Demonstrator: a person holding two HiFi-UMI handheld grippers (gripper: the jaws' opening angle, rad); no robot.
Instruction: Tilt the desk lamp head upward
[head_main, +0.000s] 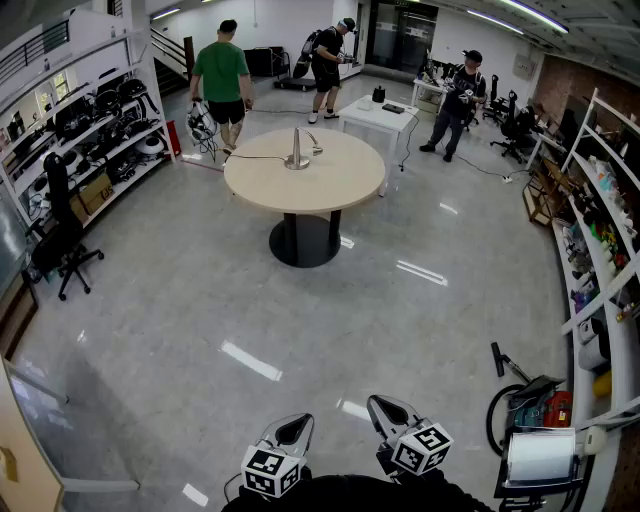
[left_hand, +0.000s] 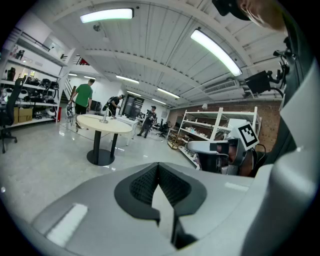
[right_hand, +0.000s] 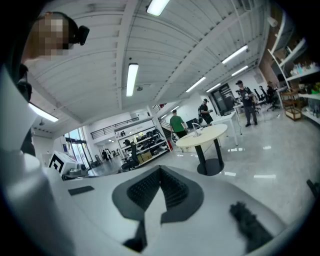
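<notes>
The desk lamp (head_main: 298, 149) stands on a round, pale wooden surface (head_main: 335, 185) in the middle of a glossy grey floor (head_main: 200, 310), well apart from both grippers. It is silvery, with a cone-shaped foot and a short arm that curves over to the right in the head view; how its head is angled is too small to tell. A dark cable (head_main: 252, 157) runs from its foot across the top to the left edge. The surface rests on 1 dark pedestal (head_main: 305, 240).

The left gripper (head_main: 293, 428) and the right gripper (head_main: 385, 408) sit side by side at the bottom of the head view, each with its marker cube, both aimed toward the surface. In the left gripper view the left gripper's ribbed pads (left_hand: 145, 182) meet along a closed seam, jaws together. The right gripper view shows the same for the right gripper: pads (right_hand: 174, 189) pressed against each other.

Beyond the surface, 3 people stand or walk: one in a green shirt (head_main: 222, 72), one with a backpack (head_main: 326, 58), one in dark clothes (head_main: 458, 100) near a white table (head_main: 378, 115). Shelves (head_main: 95, 125) line the left wall, with an office chair (head_main: 58, 235) in front
</notes>
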